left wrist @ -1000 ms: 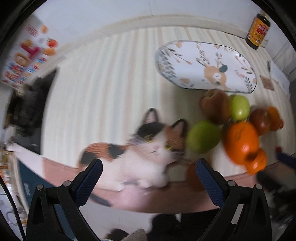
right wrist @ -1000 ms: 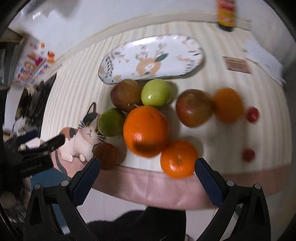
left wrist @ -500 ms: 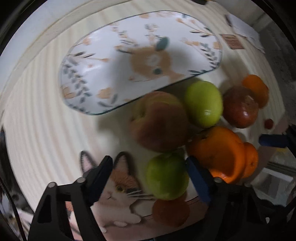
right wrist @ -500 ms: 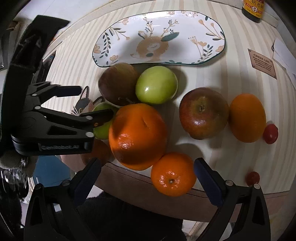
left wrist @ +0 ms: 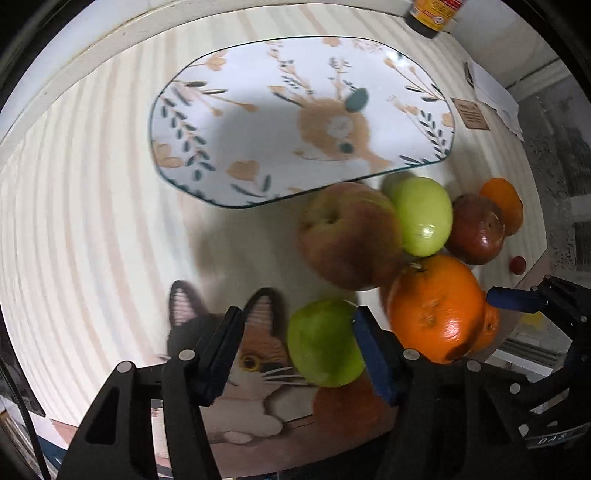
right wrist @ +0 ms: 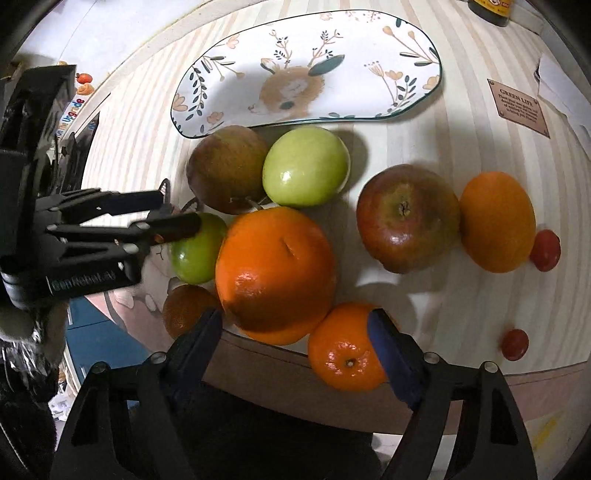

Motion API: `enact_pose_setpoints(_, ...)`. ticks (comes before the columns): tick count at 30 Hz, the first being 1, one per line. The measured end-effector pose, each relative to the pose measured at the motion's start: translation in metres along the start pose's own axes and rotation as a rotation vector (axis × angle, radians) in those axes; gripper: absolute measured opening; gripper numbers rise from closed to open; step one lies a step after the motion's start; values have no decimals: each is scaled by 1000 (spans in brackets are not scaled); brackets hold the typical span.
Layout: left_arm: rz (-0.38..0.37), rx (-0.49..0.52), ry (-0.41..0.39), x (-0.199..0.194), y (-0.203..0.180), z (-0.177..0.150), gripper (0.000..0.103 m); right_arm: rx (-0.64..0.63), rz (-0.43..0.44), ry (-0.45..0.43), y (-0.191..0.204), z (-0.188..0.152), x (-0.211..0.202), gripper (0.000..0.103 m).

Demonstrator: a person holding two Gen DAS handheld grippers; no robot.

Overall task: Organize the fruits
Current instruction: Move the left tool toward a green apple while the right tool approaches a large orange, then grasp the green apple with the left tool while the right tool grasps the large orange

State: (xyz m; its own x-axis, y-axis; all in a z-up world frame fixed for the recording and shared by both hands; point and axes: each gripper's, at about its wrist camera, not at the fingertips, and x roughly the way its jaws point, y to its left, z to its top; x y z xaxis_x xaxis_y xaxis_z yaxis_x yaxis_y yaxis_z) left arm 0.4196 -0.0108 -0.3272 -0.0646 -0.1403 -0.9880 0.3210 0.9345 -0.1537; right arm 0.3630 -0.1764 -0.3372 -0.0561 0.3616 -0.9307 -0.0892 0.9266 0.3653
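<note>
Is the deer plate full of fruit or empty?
Empty. The deer plate shows only its painted pattern; the green apple and brownish apple sit beside it on the table.

Worktop (right wrist: 461, 288) has a pale striped cloth w/ a cat print (left wrist: 255, 365) at its near edge. Directly on it: kidney-shaped deer-pattern plate (right wrist: 417, 37) twd the back; 2 green apples (right wrist: 306, 166) (right wrist: 195, 254), 2 reddish apples (right wrist: 227, 168) (right wrist: 408, 218), a big orange (right wrist: 275, 273), smaller oranges (right wrist: 345, 349) (right wrist: 496, 221) (right wrist: 184, 310), 2 cherry tomatoes (right wrist: 546, 249) (right wrist: 514, 344) at the right. The fruit sits clustered just in front of the plate, several pieces touching. Brown tag (right wrist: 521, 107) reading "GREEN LIFE" lies right of the plate; dark bottle (left wrist: 430, 16) stands at the far edge, white paper (left wrist: 495, 96) near it.
</note>
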Motion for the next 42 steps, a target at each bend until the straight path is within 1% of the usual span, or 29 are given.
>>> enact_pose_setpoints(2, -55, -51, 24, 0, 14, 2, 62, 1, 9, -1, 4, 3, 2, 83)
enact_pose_setpoints(3, -104, -94, 49, 4, 21, 2, 66, 1, 14, 1, 6, 5, 3, 83)
enact_pose_setpoints(4, -156, -136, 76, 10, 28, 2, 68, -1, 13, 2, 8, 6, 4, 83)
enact_pose_setpoints(5, -186, -163, 89, 19, 27, -5, 71, -4, 6, 2, 9, 9, 6, 83)
enact_pose_setpoints(7, -278, -222, 130, 34, 32, -6, 71, -6, -8, 3, 10, 12, 11, 83)
enact_pose_setpoints(8, -313, -236, 146, 35, 31, -16, 71, -1, -11, 7, 10, 12, 14, 83)
enact_pose_setpoints(10, -353, -256, 171, 42, 30, -22, 71, -5, -23, 2, 11, 14, 17, 83)
enact_pose_setpoints(11, -361, -278, 152, 40, 32, -26, 70, -8, -28, 2, 12, 16, 18, 83)
enact_pose_setpoints(13, -384, -295, 132, 36, 36, -29, 63, -15, -34, 5, 15, 16, 21, 83)
enact_pose_setpoints(14, -394, -297, 122, 33, 35, -30, 56, -16, -34, 1, 16, 16, 22, 82)
enact_pose_setpoints(15, -363, -289, 115, 30, 34, -32, 56, -14, -23, 4, 17, 16, 23, 77)
enact_pose_setpoints(17, -256, -246, 79, 22, 27, -32, 56, -12, -20, 7, 20, 16, 24, 77)
enact_pose_setpoints(21, -32, -190, 8, 5, 33, -42, 56, -4, -49, 4, 26, 16, 27, 76)
enact_pose_setpoints(22, -9, -185, -1, 5, 35, -42, 56, -3, -56, 1, 27, 16, 26, 76)
enact_pose_setpoints(23, -6, -187, -3, 4, 41, -43, 56, -3, -60, -2, 29, 15, 26, 76)
enact_pose_setpoints(26, -29, -223, -18, 7, 53, -49, 57, 17, -52, -3, 28, 17, 27, 78)
enact_pose_setpoints(28, -19, -234, -31, 6, 54, -51, 56, 30, -37, 6, 31, 19, 33, 78)
enact_pose_setpoints(30, 8, -232, -44, 4, 52, -54, 56, 23, -33, 16, 31, 20, 34, 79)
enact_pose_setpoints(34, 14, -256, -54, 1, 43, -56, 56, 22, -63, 9, 37, 20, 37, 77)
enact_pose_setpoints(37, -1, -270, -82, -17, 48, -60, 56, 51, -72, 2, 45, 20, 39, 76)
enact_pose_setpoints(40, -29, -300, -162, -52, 51, -63, 56, 89, -19, -39, 44, 16, 23, 76)
enact_pose_setpoints(42, -54, -316, -214, -76, 52, -62, 56, 101, 12, -97, 47, 14, 3, 76)
